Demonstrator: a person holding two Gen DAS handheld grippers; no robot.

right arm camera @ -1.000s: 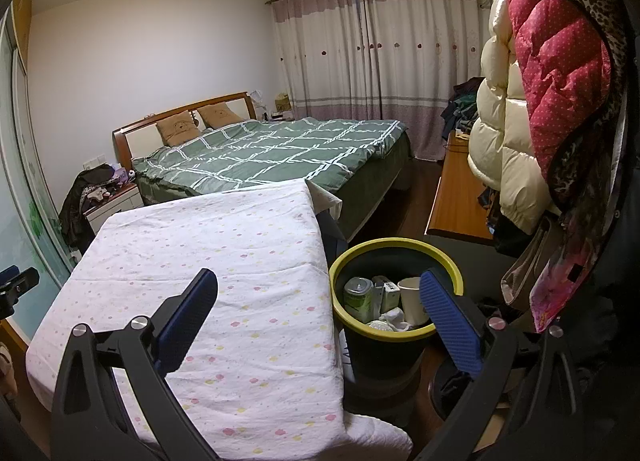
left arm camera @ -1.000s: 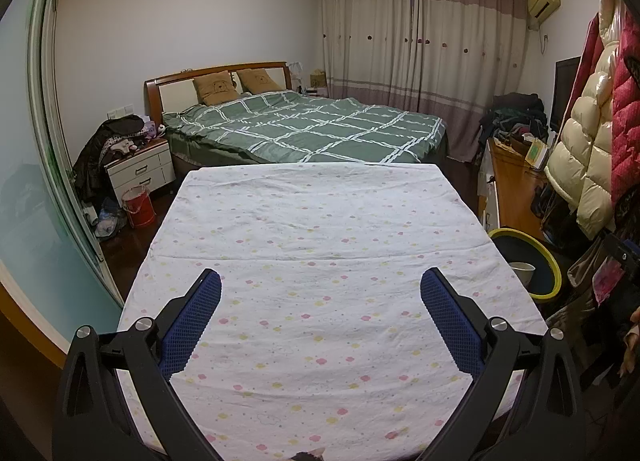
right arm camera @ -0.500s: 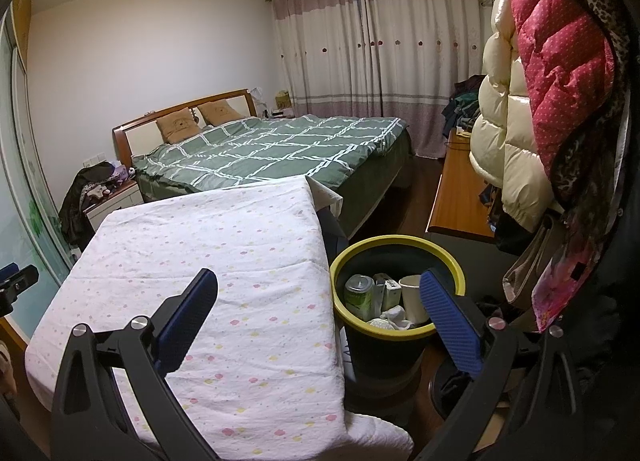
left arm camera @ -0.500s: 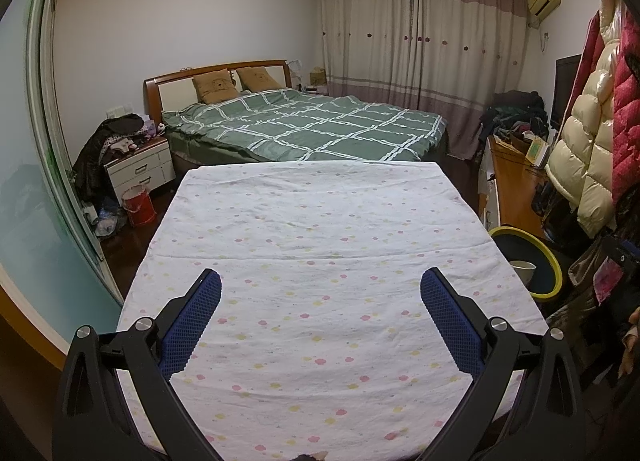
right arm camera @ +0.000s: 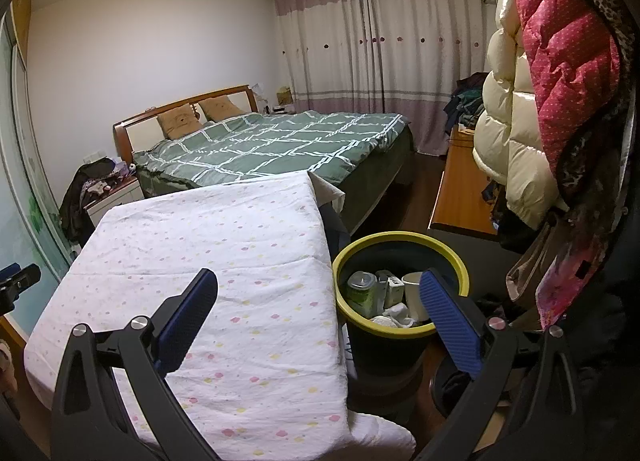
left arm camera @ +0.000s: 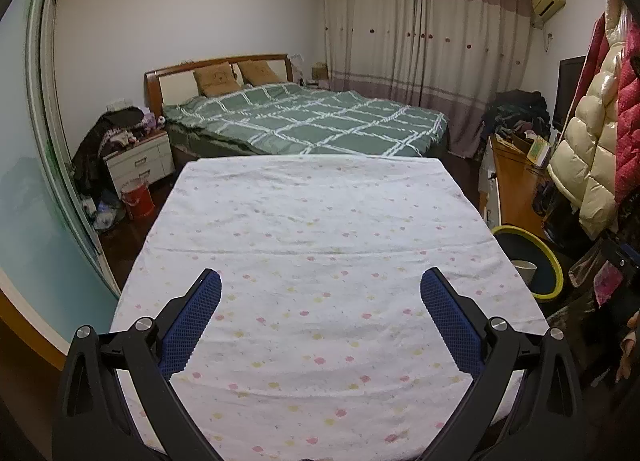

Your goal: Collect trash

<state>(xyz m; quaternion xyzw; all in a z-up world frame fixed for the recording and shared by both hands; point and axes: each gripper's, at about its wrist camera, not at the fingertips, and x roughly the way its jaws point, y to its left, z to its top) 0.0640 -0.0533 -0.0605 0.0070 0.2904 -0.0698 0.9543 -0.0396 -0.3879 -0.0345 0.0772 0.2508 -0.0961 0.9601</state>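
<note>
Trash bin (right arm camera: 400, 245) beneath spread right tongs (right arm camera: 318, 287).

White cloth (left arm camera: 320, 261) on the bench, dotted pink and yellow. Dark bin (right arm camera: 384, 345) with a yellow rim; inside it a green can (right arm camera: 362, 293) and a white cup (right arm camera: 416, 295). Green bedspread (left arm camera: 312, 121) with a white grid. Blue pads on black fingers (left arm camera: 192, 325).

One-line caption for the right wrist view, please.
Open right gripper above a dotted sheet, beside a yellow-rimmed bin holding a can and cup.
</note>
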